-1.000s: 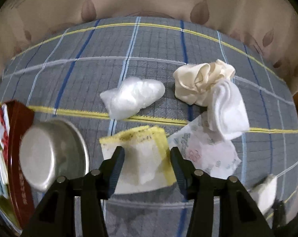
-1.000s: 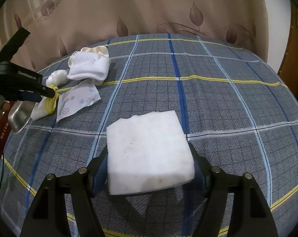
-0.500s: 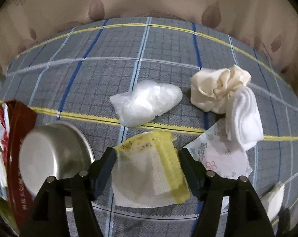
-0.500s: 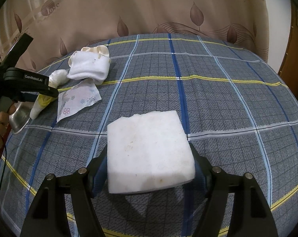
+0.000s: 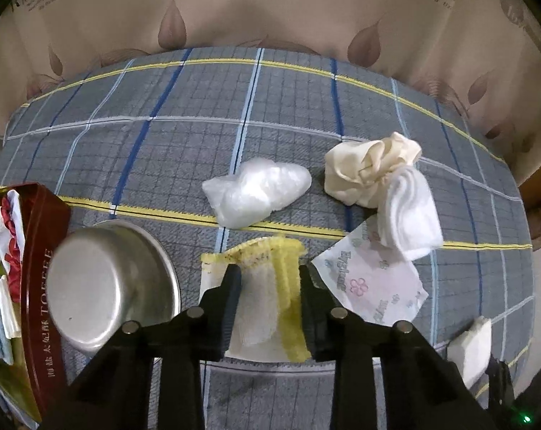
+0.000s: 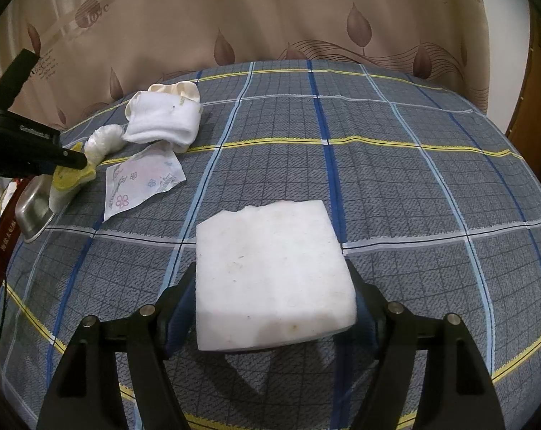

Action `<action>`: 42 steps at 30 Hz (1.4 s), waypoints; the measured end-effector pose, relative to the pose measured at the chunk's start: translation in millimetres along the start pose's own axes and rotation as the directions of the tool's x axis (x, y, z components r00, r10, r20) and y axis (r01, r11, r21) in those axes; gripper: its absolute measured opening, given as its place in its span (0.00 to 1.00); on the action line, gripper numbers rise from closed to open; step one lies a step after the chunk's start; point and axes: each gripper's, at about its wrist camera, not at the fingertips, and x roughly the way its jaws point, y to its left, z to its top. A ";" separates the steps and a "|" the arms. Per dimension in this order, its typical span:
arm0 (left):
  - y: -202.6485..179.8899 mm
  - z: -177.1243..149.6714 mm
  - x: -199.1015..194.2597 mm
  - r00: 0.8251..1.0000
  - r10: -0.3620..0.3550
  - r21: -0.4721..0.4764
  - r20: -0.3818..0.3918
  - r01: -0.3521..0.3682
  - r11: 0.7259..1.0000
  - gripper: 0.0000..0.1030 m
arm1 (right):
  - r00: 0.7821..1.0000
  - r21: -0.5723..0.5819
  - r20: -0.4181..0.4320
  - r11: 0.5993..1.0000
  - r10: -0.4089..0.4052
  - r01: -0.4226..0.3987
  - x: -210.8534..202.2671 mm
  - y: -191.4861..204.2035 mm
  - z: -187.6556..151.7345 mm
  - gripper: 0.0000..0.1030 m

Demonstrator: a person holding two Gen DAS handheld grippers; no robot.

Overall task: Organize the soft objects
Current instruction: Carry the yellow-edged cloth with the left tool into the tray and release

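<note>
Left wrist view: yellow-edged cloth (image 5: 270,286) bunched between the closing left tool (image 5: 270,279).

Steel bowl (image 5: 105,279) sits upside down by a red toffee tin (image 5: 43,286) on the plaid bedspread (image 5: 198,143), leaf-print curtain (image 5: 270,10) behind.

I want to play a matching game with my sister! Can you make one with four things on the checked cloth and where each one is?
Things:
1. yellow-edged white cloth
2. white foam block
3. round metal bowl
4. folded white sock

Places:
A. beside the red tin
B. between the left gripper's closing fingers
C. leaning on the crumpled cream cloth
D. between the right gripper's fingers

Pairs: 1-B, 2-D, 3-A, 4-C
</note>
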 end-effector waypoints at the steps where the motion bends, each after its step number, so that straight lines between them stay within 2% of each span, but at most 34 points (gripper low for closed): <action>1: 0.8 0.0 -1.8 1.000 -0.004 0.000 0.000 0.004 1.000 0.27 | 1.000 0.000 0.000 1.000 0.000 0.000 0.0 0.0 0.0 0.71; 10: 1.8 -2.9 -14.8 0.999 -0.046 0.012 -0.003 0.046 0.999 0.21 | 1.000 0.001 0.000 1.000 -0.001 0.001 0.0 0.4 -0.4 0.71; 25: -6.1 -2.0 -44.0 0.995 -0.103 0.042 0.014 0.102 0.994 0.20 | 1.000 0.001 -0.001 1.000 -0.002 0.002 0.0 0.5 -0.1 0.72; 34: 2.0 -3.2 -72.4 0.995 -0.094 0.073 0.042 0.091 0.993 0.20 | 1.000 -0.007 -0.003 1.000 -0.009 0.009 0.8 1.7 -0.9 0.72; 42: 35.7 -3.7 -111.4 0.994 -0.052 0.079 0.092 0.045 0.996 0.20 | 1.000 -0.012 -0.005 1.000 -0.013 0.013 1.5 2.2 -1.8 0.72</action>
